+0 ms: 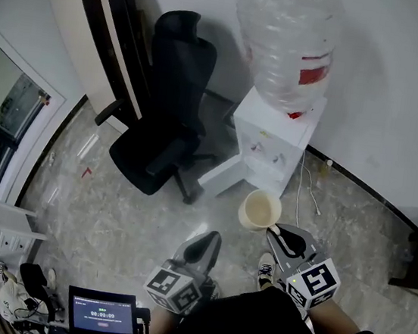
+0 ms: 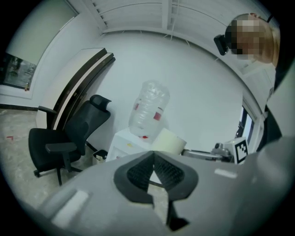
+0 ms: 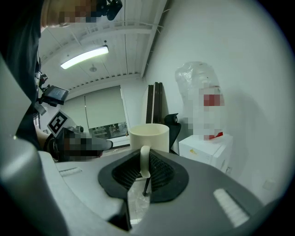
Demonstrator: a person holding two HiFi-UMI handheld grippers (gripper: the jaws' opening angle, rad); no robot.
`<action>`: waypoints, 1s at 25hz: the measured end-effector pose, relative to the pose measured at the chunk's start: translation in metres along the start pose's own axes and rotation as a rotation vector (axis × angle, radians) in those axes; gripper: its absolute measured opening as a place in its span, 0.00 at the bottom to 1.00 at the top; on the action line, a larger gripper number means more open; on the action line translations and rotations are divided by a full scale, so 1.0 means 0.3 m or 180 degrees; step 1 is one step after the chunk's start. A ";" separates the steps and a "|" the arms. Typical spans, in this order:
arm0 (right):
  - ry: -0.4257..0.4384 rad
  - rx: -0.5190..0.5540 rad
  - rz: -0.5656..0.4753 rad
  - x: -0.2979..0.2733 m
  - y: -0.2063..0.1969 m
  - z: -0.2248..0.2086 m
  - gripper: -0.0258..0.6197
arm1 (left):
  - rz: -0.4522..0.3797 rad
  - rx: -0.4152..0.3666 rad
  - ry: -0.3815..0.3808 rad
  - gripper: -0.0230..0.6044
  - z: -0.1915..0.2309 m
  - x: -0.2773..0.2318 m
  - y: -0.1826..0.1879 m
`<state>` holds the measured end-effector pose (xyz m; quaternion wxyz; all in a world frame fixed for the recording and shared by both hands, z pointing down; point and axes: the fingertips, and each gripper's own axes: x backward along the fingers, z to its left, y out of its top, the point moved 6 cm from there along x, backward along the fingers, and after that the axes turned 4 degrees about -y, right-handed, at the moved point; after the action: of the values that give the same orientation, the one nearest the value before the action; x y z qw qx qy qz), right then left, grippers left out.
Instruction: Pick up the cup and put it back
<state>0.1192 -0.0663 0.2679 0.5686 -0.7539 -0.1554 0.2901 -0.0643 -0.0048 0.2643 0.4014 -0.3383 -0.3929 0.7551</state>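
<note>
1. The right gripper (image 3: 144,174) has its jaws closed narrowly on the handle (image 3: 144,159) of the cup (image 3: 149,136). The thin loop is pinched between the ribbed pads, which I judge is why the jaws stand only a little apart
2. The cup is upright, mouth up, held in the air ahead of the jaws and clear of any surface. Gripping the handle leaves the body free and level, so it could be set down without tipping
3. The left gripper (image 2: 155,177) has its jaws drawn together with nothing between them. It hangs near the cup but apart from it, seemingly just kept out of the way
4. Beyond the cup stands the white water dispenser (image 1: 271,144) with its big bottle (image 1: 286,43), against the wall (image 1: 387,87). It looks the likely spot for the cup to go back, though I can't tell for sure
5. A black office chair (image 1: 163,110) stands to the left on the floor (image 1: 109,226), well apart from both grippers
</note>
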 end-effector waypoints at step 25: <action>-0.0836 -0.0015 -0.0164 0.228 -0.086 0.820 0.11 | 0.0199 -0.0284 -0.1045 0.04 0.060 0.569 -0.028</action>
<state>0.0243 0.1688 0.2289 0.5489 -0.7065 -0.2485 0.3712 -0.1530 0.1414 0.2464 0.2927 -0.2399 -0.4755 0.7941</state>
